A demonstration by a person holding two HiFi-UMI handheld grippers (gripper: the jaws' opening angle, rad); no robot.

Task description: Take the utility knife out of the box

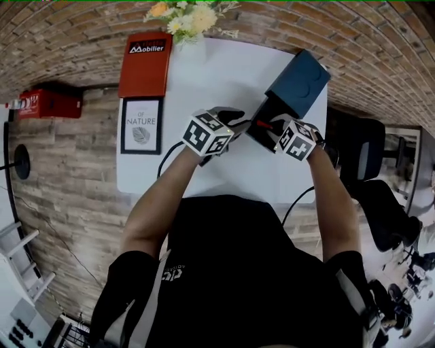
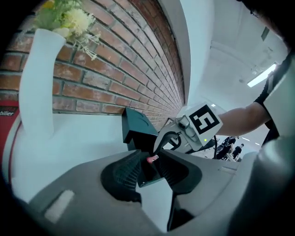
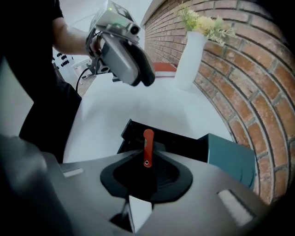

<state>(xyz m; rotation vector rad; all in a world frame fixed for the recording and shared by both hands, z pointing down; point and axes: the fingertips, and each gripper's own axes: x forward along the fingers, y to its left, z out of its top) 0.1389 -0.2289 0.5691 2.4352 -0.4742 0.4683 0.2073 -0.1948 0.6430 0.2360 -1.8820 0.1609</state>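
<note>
A teal box (image 1: 299,83) stands open on the white table (image 1: 224,170), its lid tipped back and its dark inside (image 3: 184,143) showing. My right gripper (image 3: 146,171) is shut on the red utility knife (image 3: 148,145), which stands upright between the pads just above the box. In the head view the knife (image 1: 262,125) shows as a small red strip beside the right gripper (image 1: 275,129). My left gripper (image 2: 150,171) is open, and the box's near corner (image 2: 136,129) lies between its pads without being pressed. It hangs left of the box (image 1: 234,122).
A white vase of flowers (image 1: 187,20) stands at the table's far edge against the brick wall. A red book (image 1: 145,64) and a framed print (image 1: 141,126) lie along the table's left side. A black chair (image 1: 367,156) stands at the right.
</note>
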